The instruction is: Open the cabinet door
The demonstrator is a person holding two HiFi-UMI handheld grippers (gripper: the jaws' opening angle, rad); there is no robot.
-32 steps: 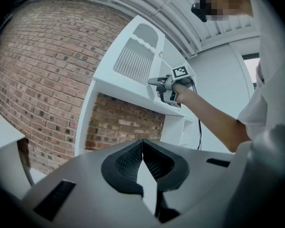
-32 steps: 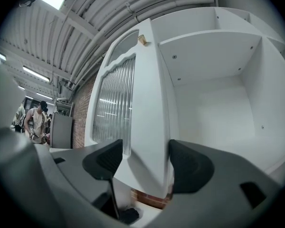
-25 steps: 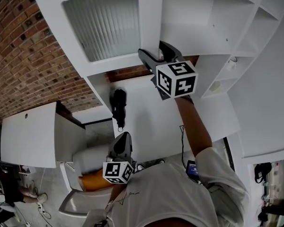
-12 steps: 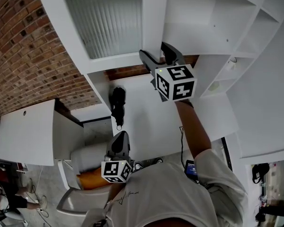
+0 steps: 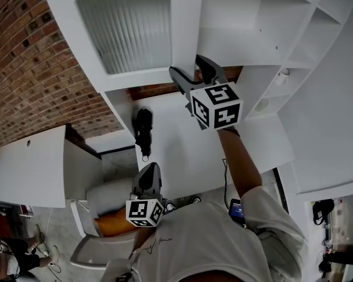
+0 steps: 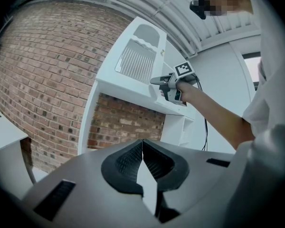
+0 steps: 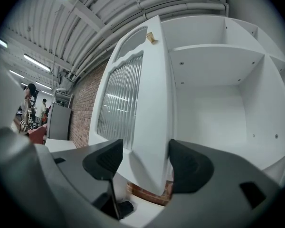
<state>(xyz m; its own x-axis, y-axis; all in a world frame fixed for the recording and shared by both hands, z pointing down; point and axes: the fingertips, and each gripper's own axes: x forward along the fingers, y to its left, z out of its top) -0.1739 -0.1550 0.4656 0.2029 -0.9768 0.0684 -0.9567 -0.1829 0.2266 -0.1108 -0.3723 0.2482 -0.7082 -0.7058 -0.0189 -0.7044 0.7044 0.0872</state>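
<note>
The white cabinet door (image 5: 185, 16) with a ribbed glass pane (image 5: 129, 28) stands swung out from the open cabinet. My right gripper (image 5: 187, 64) is raised to the door's lower corner. In the right gripper view (image 7: 145, 163) its jaws are spread, one on each side of the door's edge (image 7: 152, 103); the right pad (image 7: 187, 167) lies against it. My left gripper (image 5: 152, 170) hangs low near my body, shut with nothing in it (image 6: 142, 144). The left gripper view shows the right gripper (image 6: 164, 81) at the door (image 6: 137, 63).
Bare white shelves (image 5: 253, 28) lie behind the door. A brick wall (image 5: 35, 69) runs along the left. A black object (image 5: 144, 131) rests on the white desk (image 5: 182, 151) below. A low white cabinet (image 5: 32, 166) and a chair with an orange cushion (image 5: 109, 223) stand at the lower left.
The door's lower corner and my right gripper have shifted slightly to the left together. The left gripper has stayed where it was.
</note>
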